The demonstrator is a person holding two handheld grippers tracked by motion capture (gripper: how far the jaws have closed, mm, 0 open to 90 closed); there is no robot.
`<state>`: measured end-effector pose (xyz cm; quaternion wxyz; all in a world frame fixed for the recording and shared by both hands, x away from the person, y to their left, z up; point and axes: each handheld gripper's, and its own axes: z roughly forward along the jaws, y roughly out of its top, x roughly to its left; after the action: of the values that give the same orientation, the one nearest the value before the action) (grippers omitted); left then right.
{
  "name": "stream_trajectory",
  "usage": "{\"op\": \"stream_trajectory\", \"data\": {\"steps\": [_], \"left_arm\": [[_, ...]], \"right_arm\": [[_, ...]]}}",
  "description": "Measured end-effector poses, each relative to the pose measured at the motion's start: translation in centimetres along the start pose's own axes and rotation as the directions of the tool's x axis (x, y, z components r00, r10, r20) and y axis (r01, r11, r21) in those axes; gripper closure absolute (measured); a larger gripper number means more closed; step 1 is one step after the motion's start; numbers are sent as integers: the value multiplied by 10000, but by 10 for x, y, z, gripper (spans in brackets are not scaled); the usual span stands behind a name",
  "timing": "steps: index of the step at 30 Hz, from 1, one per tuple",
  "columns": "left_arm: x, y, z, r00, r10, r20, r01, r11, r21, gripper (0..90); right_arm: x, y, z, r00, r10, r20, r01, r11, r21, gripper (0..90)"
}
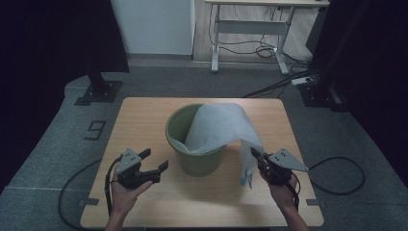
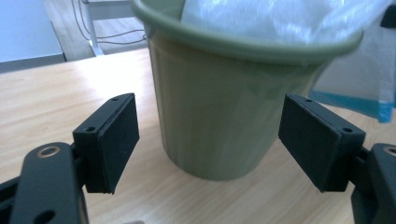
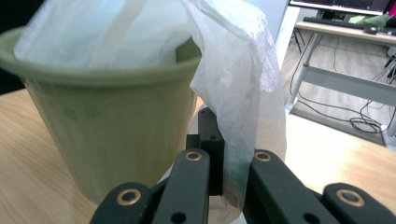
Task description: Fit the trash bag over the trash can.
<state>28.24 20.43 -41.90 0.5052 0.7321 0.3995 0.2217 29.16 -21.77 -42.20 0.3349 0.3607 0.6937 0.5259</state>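
Observation:
A green plastic bin [image 1: 195,154] stands upright in the middle of the wooden table [image 1: 144,120]. A thin white plastic bag [image 1: 216,125] lies across its mouth and hangs down its right side, with a blue strip at its lower edge [image 1: 248,182]. My right gripper [image 1: 255,155] is shut on the hanging part of the bag [image 3: 243,93], just right of the bin [image 3: 102,135]. My left gripper [image 1: 156,161] stands open to the left of the bin [image 2: 219,121], its pads [image 2: 114,140] apart from the bin's wall, nothing between them.
A white-legged desk [image 1: 250,29] stands beyond the table with cables [image 1: 264,50] on the floor under it. Dark stands flank the far corners. Each gripper's cable [image 1: 337,175] trails off the table's near side onto the grey carpet.

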Motion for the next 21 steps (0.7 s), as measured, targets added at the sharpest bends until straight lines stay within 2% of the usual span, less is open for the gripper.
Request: {"op": "stream_trajectory", "data": {"steps": [3,4,8,15,21], "left_arm": [[-3,14,3,9998,-47,-183,46,10000,-87,202],[-3,14,3,9998,-47,-183,46,10000,-87,203],[-7,30,9,9988,-336,-358,327,9992,-239,204],[-20,47,23,9999,-120,72,123,9992,-381,206],[-31,53,33,9993,-41,361,54,9993,-378,200]], "right_arm": [[0,8,2,10000,10,-93,-10,10000,13,883],[0,8,2,10000,10,-93,-10,10000,13,883],[6,21,6,9996,-174,-210,177,9997,152,883],[15,44,10,9967,-541,-606,533,9985,-149,883],[20,51,15,9951,-645,-744,643,9979,-41,883]]}}
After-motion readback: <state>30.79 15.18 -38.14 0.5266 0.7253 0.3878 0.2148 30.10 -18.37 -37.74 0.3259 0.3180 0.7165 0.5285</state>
